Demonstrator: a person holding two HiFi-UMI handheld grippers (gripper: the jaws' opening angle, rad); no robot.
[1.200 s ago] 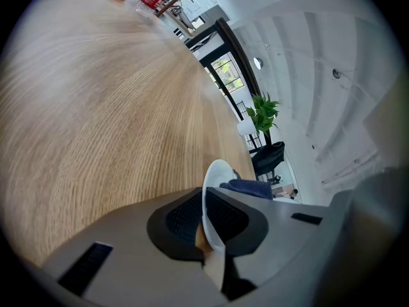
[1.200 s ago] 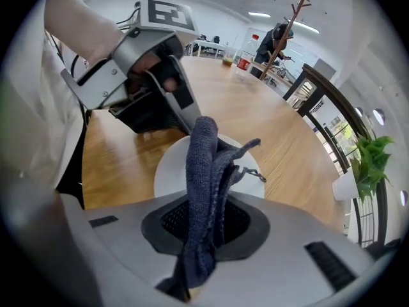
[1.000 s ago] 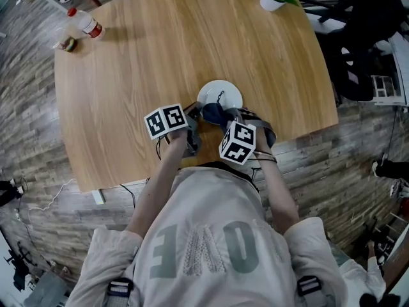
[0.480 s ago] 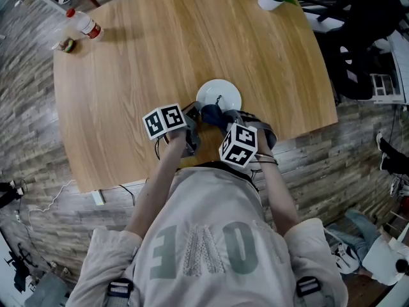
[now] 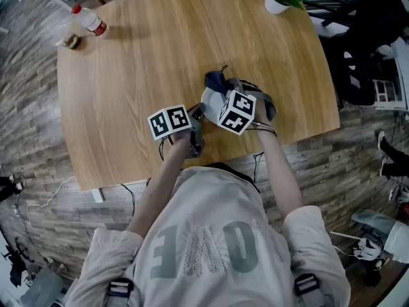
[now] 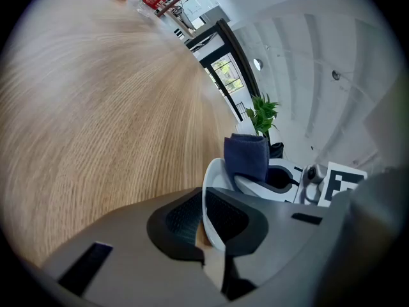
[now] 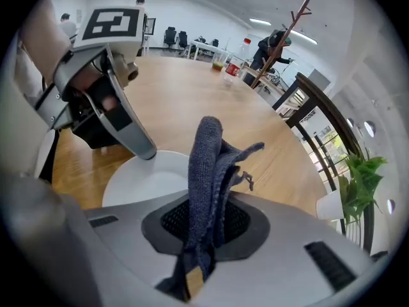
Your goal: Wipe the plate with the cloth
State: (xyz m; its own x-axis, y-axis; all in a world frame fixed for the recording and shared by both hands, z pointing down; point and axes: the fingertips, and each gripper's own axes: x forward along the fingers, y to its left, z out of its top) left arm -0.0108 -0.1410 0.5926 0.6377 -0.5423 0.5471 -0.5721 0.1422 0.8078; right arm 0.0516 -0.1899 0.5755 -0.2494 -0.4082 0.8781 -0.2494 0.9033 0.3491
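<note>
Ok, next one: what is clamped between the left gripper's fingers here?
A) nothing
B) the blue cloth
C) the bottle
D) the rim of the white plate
D: the left gripper view shows the left gripper closed on the rim of the white plate, while the blue cloth is pinched in the right gripper.

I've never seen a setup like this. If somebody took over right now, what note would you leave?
Left tool: shut on the rim of the white plate, steadying it on the table.
Right tool: shut on the blue cloth, held over the plate's far edge.
Done: both grips made; how much is wiped cannot be told.
Left: rub the cloth across the plate.
</note>
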